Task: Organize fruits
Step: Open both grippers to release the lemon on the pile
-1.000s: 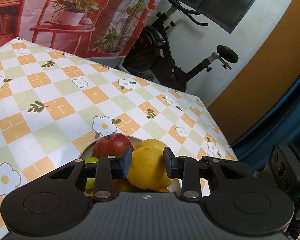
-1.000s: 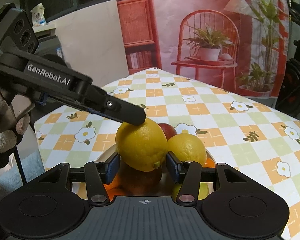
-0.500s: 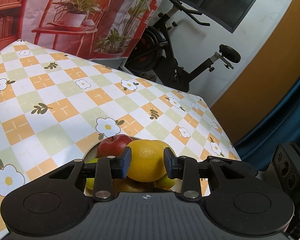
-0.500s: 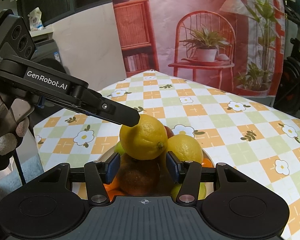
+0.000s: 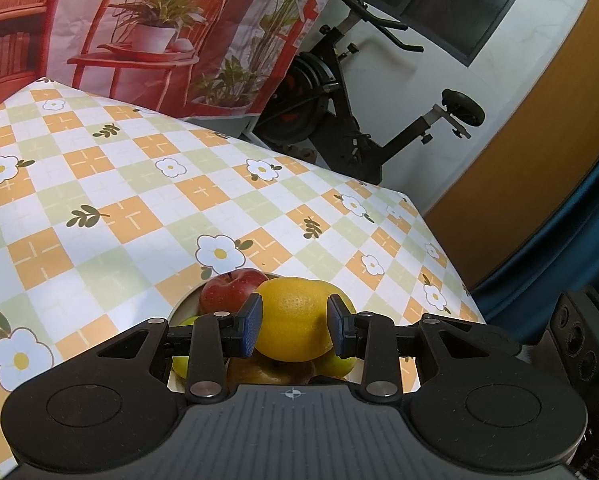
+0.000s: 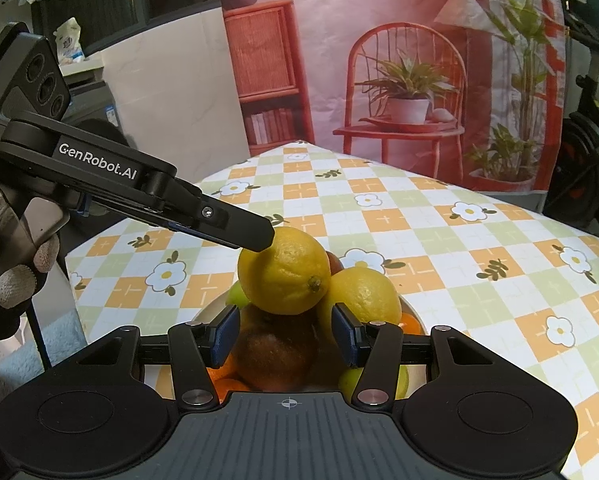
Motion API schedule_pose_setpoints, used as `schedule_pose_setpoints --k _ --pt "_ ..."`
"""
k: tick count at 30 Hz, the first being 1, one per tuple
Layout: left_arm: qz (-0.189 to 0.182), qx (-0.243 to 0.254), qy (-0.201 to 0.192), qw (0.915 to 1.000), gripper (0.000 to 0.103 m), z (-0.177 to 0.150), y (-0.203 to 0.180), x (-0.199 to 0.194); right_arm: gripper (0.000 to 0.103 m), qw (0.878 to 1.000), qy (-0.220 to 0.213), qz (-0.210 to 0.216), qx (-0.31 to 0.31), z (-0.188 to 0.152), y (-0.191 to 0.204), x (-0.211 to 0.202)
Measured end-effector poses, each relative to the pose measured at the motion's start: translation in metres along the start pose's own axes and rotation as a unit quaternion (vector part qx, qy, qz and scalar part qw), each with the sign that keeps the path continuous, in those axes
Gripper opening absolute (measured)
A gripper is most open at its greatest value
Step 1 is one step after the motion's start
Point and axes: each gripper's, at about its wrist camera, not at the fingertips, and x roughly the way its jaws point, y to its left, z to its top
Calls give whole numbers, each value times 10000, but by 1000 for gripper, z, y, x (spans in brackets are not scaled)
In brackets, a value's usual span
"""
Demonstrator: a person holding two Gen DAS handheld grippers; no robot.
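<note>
My left gripper (image 5: 294, 322) is shut on a yellow lemon (image 5: 295, 318) and holds it on top of the fruit pile in a pale bowl (image 5: 182, 302). A red apple (image 5: 227, 288) lies behind it, green fruit (image 5: 181, 362) beneath. In the right wrist view the same lemon (image 6: 285, 276) sits at the tip of the left gripper's fingers (image 6: 243, 232), with a second lemon (image 6: 365, 294) beside it. My right gripper (image 6: 285, 338) is open and empty, its pads either side of a brownish fruit (image 6: 277, 356) low in the bowl, apart from it.
The bowl stands on a table with a checked flower tablecloth (image 5: 99, 208). Oranges (image 6: 411, 322) lie at the bowl's edges. An exercise bike (image 5: 339, 120) stands beyond the table's far edge. A gloved hand (image 6: 7, 264) holds the left gripper.
The left gripper has risen and drawn back slightly with the lemon still in it. The right gripper has stayed open and nearly still over the bowl.
</note>
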Motion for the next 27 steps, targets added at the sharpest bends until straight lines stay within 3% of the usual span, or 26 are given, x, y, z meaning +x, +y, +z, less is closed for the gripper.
schedule_pose_setpoints --k 8,22,27 --pt "37 18 -37 10000 37 1 -1 -1 47 10000 -53 -27 42 -1 -1 -5" --pt "478 494 -449 9966 39 3 -21 -22 52 9988 -354 -299 142 -3 0 -24" --pt "635 608 -622 9942 47 3 -25 -30 57 9974 -508 -467 203 -5 0 -31"
